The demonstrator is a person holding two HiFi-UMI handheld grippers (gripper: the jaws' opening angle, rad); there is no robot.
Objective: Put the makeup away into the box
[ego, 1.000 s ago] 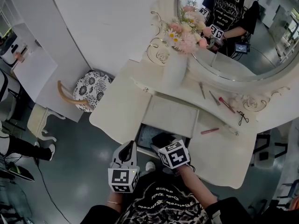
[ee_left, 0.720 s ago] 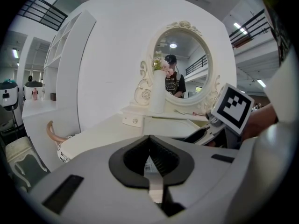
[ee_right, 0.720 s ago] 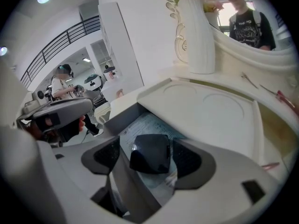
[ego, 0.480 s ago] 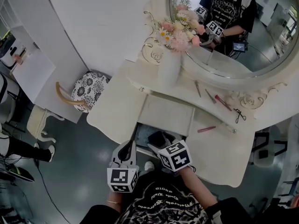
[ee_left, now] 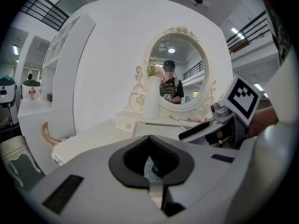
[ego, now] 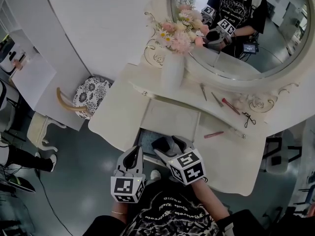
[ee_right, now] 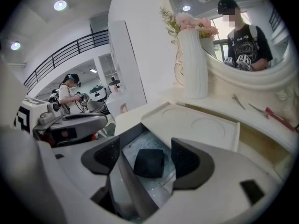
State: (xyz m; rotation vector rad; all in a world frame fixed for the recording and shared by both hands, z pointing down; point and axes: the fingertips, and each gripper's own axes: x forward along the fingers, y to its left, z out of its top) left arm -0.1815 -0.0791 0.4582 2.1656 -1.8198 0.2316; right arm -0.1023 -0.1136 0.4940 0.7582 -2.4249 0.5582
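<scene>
Left gripper (ego: 134,154) is closed on nothing. The right gripper (ego: 172,149) hangs empty, jaws apart, above the open paper-lined grey drawer box (ee_right: 136,144), where a soft black pouch (ee_right: 148,164) lies. Farther off, on the glossy white dressing table (ego: 118,117), a slim pink stick (ego: 213,134), a red pencil (ego: 230,106) and thin metal tweezers (ego: 203,91) are not yet put away, so packing looks barely begun.

One vase (ego: 172,74), one mirror (ego: 275,48), one open drawer (ego: 145,140), one black pouch (ee_right: 148,163), one red stick (ego: 230,105), one pink stick (ego: 213,134).
</scene>
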